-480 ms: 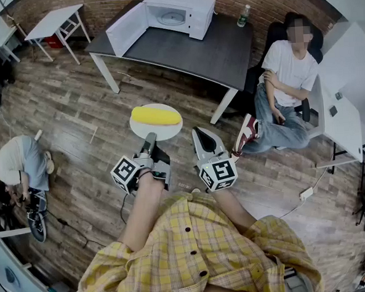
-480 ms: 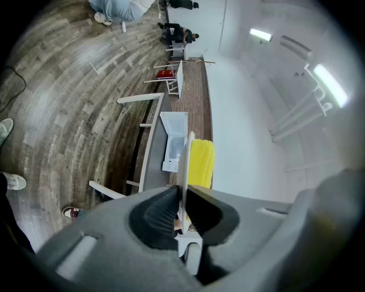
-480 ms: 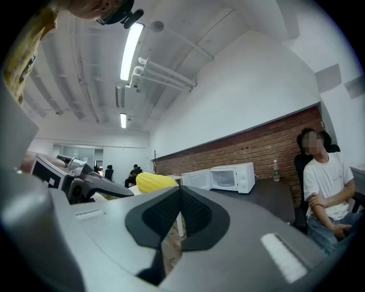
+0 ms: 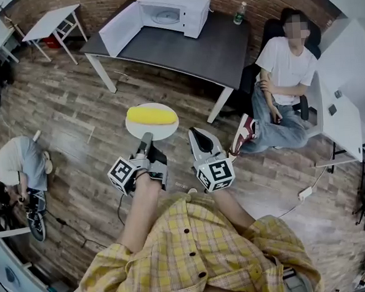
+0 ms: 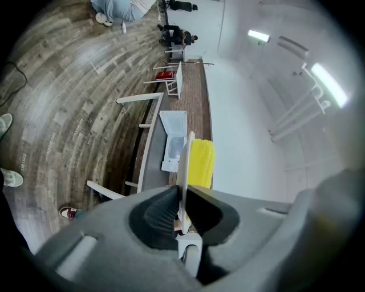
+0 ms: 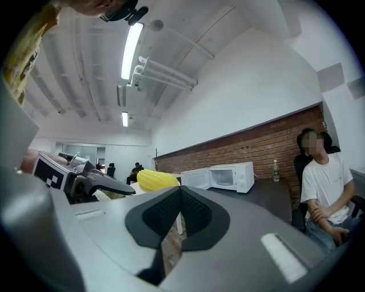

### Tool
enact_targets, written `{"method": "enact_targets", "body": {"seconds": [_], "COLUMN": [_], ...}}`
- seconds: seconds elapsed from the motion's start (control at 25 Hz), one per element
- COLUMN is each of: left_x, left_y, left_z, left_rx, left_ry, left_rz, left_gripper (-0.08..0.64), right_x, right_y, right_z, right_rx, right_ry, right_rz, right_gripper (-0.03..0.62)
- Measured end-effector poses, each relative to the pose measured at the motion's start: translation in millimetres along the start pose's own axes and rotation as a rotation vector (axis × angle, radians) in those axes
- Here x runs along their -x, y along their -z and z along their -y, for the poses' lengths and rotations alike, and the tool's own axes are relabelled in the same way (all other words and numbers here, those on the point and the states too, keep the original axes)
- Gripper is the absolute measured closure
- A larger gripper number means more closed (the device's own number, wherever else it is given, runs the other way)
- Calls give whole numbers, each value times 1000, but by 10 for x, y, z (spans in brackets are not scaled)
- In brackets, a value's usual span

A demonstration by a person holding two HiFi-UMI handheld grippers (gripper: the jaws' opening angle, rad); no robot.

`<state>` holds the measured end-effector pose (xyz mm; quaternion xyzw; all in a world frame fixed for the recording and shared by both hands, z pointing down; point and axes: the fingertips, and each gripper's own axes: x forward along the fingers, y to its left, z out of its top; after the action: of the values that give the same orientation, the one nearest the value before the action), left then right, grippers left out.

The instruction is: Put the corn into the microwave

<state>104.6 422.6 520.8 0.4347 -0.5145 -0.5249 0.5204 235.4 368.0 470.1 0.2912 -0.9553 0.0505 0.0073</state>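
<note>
A yellow corn cob (image 4: 151,116) lies on a round white plate (image 4: 161,133) held level above the wooden floor. My left gripper (image 4: 146,139) is shut on the plate's near rim. In the left gripper view the plate (image 5: 185,162) stands edge-on between the pads, with the corn (image 5: 201,164) beside it. My right gripper (image 4: 196,135) hangs beside the plate, shut, nothing in it. The white microwave (image 4: 175,10) stands on the dark table (image 4: 189,49) ahead, its door (image 4: 121,29) swung open. The right gripper view shows the corn (image 6: 157,179) and the microwave (image 6: 225,175).
A person (image 4: 286,74) sits in a chair right of the table. Another person (image 4: 17,163) crouches on the floor at the left. A bottle (image 4: 240,13) stands on the table's far corner. A small white table (image 4: 51,20) is at the back left.
Both grippers and the plate with the corn sit slightly further left and up in the head view. The left grip on the plate is the same.
</note>
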Motion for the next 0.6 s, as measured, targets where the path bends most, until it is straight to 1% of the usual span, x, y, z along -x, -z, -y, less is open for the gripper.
{"method": "enact_targets", "body": {"seconds": [0.08,0.28,0.48,0.6], "left_x": [-39,-160,-215,-223], "left_y": [72,324,525,621], "left_z": [-21,61,82,67], "left_rx": [-5,40,61,65], "left_ry": [-1,41,48,45], "left_rz": [3,22,46,49], "left_gripper": [529,529,529,529], "right_x": [19,92,164,187], "right_y": [-10,-44,-94,-83], "right_z": [54,243,407,477], "right_rx": [3,7,32,33], "right_ry": [-16,-55,-86,-90], "right_rz": [1,8,22,22], "right_gripper": [588,588,588,588]}}
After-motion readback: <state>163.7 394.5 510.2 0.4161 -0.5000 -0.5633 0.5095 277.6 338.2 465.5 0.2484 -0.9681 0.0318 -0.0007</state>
